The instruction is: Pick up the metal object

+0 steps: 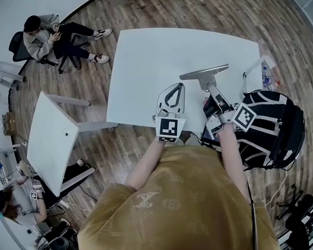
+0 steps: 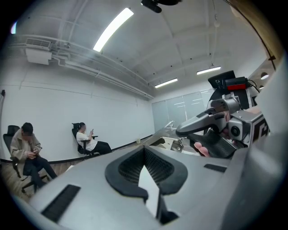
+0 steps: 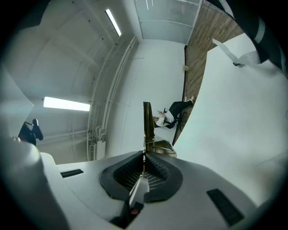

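Observation:
In the head view my right gripper is shut on the stem of the metal object, a flat grey bar with a crosspiece, held over the white table. The right gripper view shows the same piece edge-on as a thin metal strip clamped between the closed pads, pointing up and away from the tilted tabletop. My left gripper hovers just to the left over the table's near edge, jaws shut with nothing between them. Its own view shows the pads meeting and the right gripper beside it.
A black-and-white backpack lies at my right, close to the right arm. A bottle stands by the table's right edge. A second white table stands to the left on the wooden floor. A person sits on a chair at far left.

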Demonstrator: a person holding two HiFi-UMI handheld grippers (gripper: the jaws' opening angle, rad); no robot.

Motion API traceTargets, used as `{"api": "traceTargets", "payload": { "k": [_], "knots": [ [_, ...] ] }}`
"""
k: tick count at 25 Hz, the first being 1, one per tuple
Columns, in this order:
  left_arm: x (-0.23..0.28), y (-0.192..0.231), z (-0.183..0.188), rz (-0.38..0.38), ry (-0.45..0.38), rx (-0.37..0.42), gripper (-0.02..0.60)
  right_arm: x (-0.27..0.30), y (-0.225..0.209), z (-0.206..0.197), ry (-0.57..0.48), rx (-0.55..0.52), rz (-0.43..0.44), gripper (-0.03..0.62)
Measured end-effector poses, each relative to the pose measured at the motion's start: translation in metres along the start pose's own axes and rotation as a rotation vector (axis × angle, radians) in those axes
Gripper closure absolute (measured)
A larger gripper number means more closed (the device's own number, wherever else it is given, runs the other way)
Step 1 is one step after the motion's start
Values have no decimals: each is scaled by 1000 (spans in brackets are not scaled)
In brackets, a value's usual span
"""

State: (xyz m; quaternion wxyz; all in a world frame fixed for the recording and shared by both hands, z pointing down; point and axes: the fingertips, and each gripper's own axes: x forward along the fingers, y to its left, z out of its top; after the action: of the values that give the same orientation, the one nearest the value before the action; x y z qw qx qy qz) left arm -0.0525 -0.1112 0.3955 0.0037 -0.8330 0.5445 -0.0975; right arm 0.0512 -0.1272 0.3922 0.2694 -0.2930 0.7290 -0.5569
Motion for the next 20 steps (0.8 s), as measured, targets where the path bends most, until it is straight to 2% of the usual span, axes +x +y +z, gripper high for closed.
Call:
{"api": "traceTargets", "payload": {
  "k": [7,20],
  "knots": [
    [-1,8,12,22,-35,-1,575,-1,17,2,-25,6,69,585],
    [0,8,11,23,-36,-9,575,-3,12,0,-24,25,60,585]
  ]
}}
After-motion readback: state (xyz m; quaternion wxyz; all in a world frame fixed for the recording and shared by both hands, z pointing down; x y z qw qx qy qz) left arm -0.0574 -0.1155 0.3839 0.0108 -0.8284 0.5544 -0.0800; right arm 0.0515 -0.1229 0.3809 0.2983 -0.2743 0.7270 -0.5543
